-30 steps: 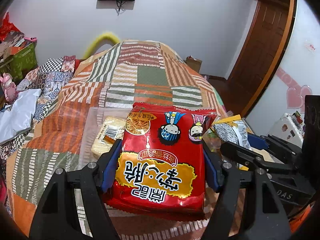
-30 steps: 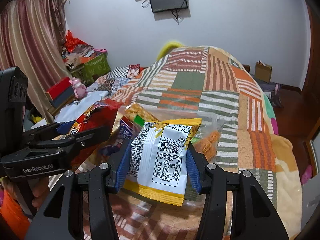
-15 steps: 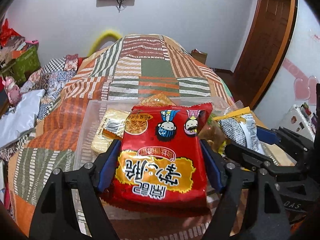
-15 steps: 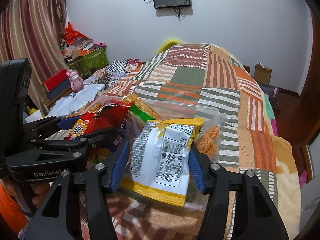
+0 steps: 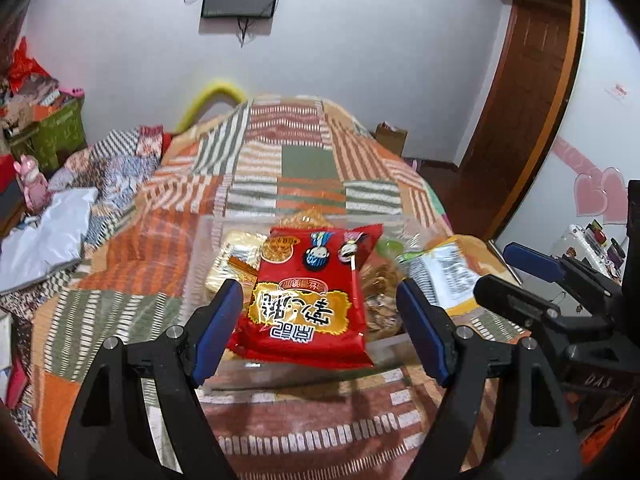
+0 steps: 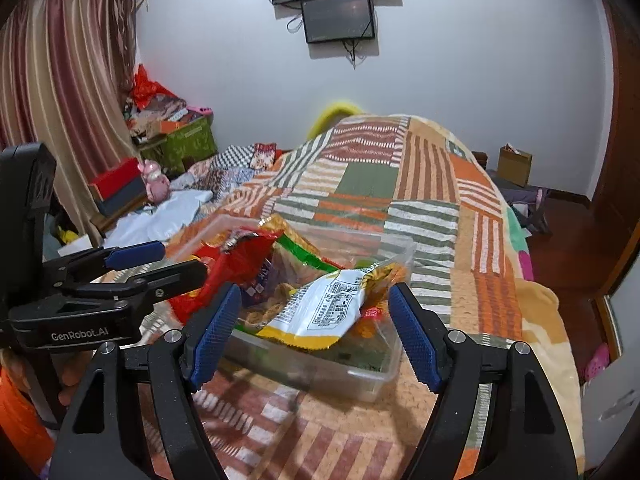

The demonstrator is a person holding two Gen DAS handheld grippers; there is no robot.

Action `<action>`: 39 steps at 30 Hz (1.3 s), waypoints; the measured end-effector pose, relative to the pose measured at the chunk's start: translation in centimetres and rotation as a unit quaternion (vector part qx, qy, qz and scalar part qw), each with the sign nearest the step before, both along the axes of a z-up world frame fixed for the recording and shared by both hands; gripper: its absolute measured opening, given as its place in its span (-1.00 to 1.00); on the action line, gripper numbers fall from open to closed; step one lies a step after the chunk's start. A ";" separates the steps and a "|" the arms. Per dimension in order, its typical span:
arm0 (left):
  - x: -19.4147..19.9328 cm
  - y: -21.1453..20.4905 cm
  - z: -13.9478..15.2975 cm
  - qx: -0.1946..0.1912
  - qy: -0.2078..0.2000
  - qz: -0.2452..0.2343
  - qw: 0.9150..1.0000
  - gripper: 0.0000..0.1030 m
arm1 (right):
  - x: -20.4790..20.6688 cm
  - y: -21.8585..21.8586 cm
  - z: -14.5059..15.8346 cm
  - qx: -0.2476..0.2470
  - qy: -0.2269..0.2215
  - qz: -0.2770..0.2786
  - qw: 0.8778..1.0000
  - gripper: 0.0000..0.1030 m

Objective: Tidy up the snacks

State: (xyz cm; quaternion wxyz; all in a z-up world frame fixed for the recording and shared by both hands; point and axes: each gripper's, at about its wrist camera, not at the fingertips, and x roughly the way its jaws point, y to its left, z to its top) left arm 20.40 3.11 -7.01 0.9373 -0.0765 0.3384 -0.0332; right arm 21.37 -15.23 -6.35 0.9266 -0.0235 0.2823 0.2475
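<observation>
A clear plastic bin (image 5: 202, 256) (image 6: 394, 356) sits on the patchwork bed and holds several snack packs. A red snack bag (image 5: 308, 300) (image 6: 240, 264) lies on top of the bin's front. A white and yellow snack bag (image 6: 324, 312) (image 5: 444, 276) lies on the bin's right part. My left gripper (image 5: 320, 328) is open just in front of the red bag, not touching it. My right gripper (image 6: 314, 336) is open just in front of the white and yellow bag, apart from it. A gold pack (image 5: 236, 258) lies in the bin's left.
The patchwork blanket (image 5: 304, 168) covers the bed beyond the bin. White cloth (image 5: 44, 236) and a pink toy (image 5: 34, 184) lie at the left. A wooden door (image 5: 528, 92) stands at the right. Boxes and a green crate (image 6: 188, 144) stand by the curtain.
Both grippers opened and let go of their bags. The red bag and the white and yellow bag now lie on the bin. Both grippers have drawn back a little.
</observation>
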 end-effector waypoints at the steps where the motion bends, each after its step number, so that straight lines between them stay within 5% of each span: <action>1: -0.6 -0.1 0.5 0.003 -0.008 0.000 1.000 0.53 | -0.5 -0.2 0.4 0.003 -0.004 0.000 1.000 0.43; 17: -10.7 -1.4 7.9 0.010 -0.123 0.012 0.992 0.66 | -8.7 -3.0 5.9 0.058 -0.077 0.008 0.995 0.54; 26: -13.6 -2.0 8.6 0.031 -0.159 0.023 0.986 0.96 | -10.4 -3.0 6.2 0.068 -0.093 0.014 0.993 0.63; 39: -14.4 -2.0 8.3 0.038 -0.166 0.029 0.985 0.99 | -10.6 -3.1 5.2 0.076 -0.081 0.020 0.994 0.64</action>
